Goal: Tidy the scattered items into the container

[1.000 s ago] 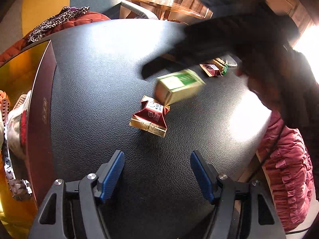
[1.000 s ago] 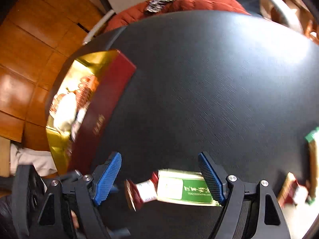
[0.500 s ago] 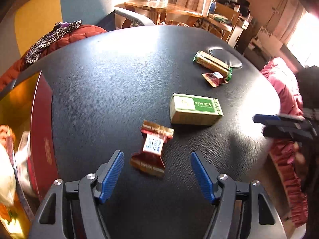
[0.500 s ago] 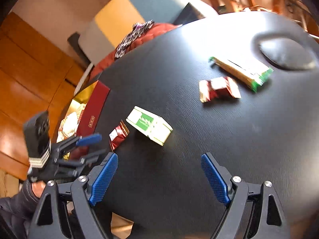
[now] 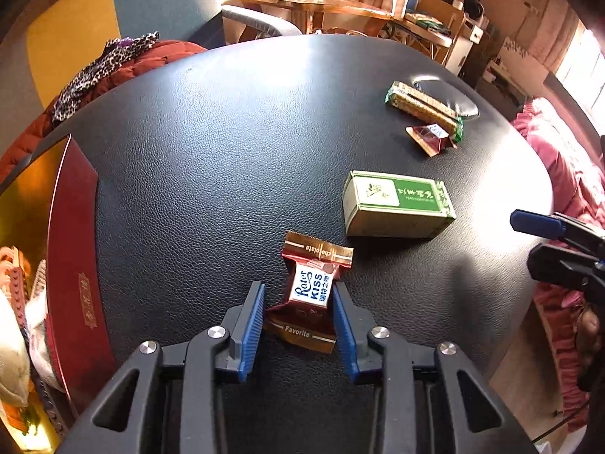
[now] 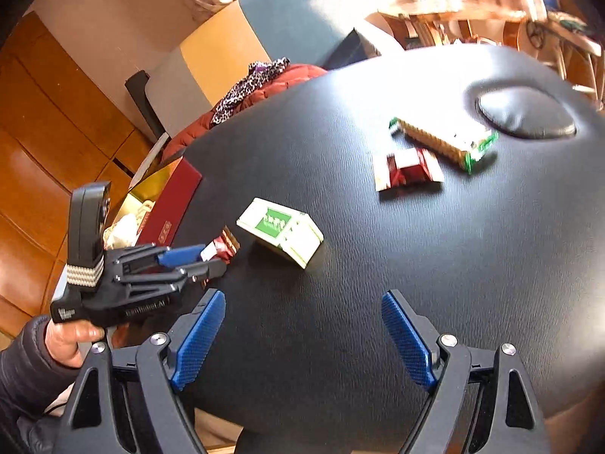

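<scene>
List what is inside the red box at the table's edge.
The red box has a gold lining and holds pale wrapped items and something pinkish; its wall and the frame edge hide the rest.

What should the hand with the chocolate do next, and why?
Probably lift it and carry it toward the red box. The left gripper has just been closing, and its pads now press the chocolate candy, which still lies on the black table.

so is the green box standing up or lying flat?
Lying flat. The green box rests on its broad side on the black table, printed green label facing up, apart from the chocolate candy.
</scene>
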The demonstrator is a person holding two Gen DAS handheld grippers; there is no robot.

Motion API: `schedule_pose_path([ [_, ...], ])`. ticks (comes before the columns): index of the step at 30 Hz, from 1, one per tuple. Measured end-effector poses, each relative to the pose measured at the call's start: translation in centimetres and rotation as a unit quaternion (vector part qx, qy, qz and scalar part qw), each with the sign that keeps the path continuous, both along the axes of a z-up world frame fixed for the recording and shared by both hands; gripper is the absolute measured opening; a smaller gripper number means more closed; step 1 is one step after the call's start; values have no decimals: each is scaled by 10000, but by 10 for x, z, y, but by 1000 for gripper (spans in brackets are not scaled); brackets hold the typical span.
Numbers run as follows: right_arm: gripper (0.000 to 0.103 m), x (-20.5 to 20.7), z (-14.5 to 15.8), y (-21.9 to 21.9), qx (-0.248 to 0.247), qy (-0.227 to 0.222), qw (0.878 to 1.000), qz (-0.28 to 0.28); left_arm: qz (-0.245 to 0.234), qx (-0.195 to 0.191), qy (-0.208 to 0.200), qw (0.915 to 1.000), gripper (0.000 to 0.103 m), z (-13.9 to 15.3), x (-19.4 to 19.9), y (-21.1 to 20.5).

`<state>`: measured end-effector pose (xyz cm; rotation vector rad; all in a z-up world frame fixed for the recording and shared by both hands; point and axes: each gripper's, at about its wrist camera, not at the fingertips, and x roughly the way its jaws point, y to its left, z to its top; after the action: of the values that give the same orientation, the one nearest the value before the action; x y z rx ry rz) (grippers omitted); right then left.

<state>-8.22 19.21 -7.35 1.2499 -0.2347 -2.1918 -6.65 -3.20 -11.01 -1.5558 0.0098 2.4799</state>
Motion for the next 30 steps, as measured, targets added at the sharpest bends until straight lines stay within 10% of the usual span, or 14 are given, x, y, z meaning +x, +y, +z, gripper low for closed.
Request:
schedule_pose_path([
  [9, 54, -3, 7, -39, 1000, 580, 9899, 826, 320, 450, 23, 9985, 46, 2, 15, -18],
  [23, 57, -57, -3, -103, 1882, 588, 9535, 2281, -21, 344, 61, 9994, 49, 1, 3, -6],
  [27, 32, -52, -10, -105, 2093, 700, 9500, 2210, -56, 285, 93, 9995, 42, 0, 5, -5],
  [30, 32, -42, -9, -94, 2042, 713, 9573, 1916, -67, 314, 121, 9994, 40, 0, 9, -5],
])
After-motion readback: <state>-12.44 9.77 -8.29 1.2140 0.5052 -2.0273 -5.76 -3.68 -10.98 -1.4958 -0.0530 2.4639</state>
